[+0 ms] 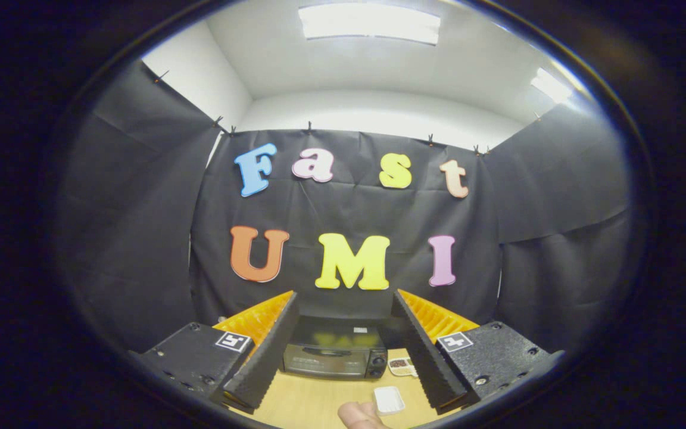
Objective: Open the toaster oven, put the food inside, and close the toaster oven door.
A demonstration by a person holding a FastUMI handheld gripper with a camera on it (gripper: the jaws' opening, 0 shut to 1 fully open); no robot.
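A black toaster oven (334, 353) stands on the wooden table (313, 399) beyond my fingers, door closed, handle across the front, knobs on its right side. My gripper (343, 351) is open, held well above the table, nothing between its black ridged fingers (265, 354). A small white tray with dark food (401, 365) lies beside the oven's right side, close to the right finger. A second white tray (389, 400) lies nearer, on the table between the fingers. A person's fingertip (358, 415) touches the table just left of that nearer tray.
Black cloth walls close the booth behind and to both sides of the oven. Bare table lies in front of the oven door.
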